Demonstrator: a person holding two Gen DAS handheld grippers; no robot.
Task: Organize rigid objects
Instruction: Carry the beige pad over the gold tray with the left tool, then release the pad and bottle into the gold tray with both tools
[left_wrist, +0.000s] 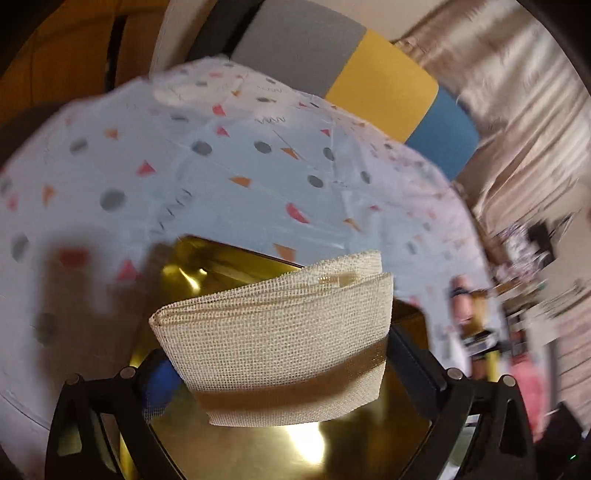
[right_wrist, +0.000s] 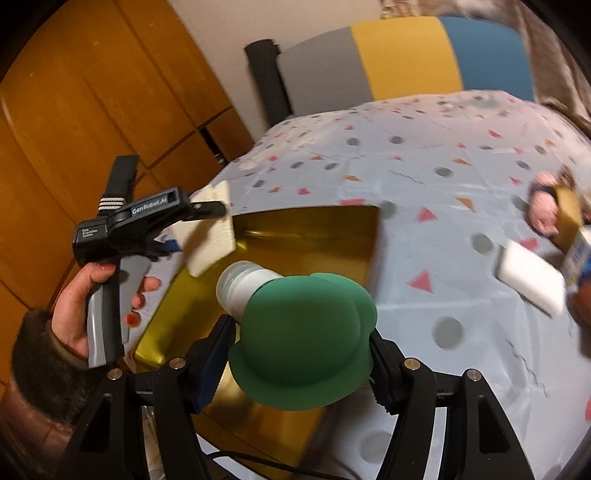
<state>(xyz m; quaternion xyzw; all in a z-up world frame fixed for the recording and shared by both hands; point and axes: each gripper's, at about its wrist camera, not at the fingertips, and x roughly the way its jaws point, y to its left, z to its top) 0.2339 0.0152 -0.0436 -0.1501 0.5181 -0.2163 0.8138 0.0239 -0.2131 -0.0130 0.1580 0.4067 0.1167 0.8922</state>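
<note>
Left wrist view: left gripper fingers pinch a folded cream mesh cloth, held above the gold tray; tray sits on the patterned counter.
Right wrist view: right gripper fingers clamp a green-capped white bottle over the gold tray; white block lies right of the tray.
</note>
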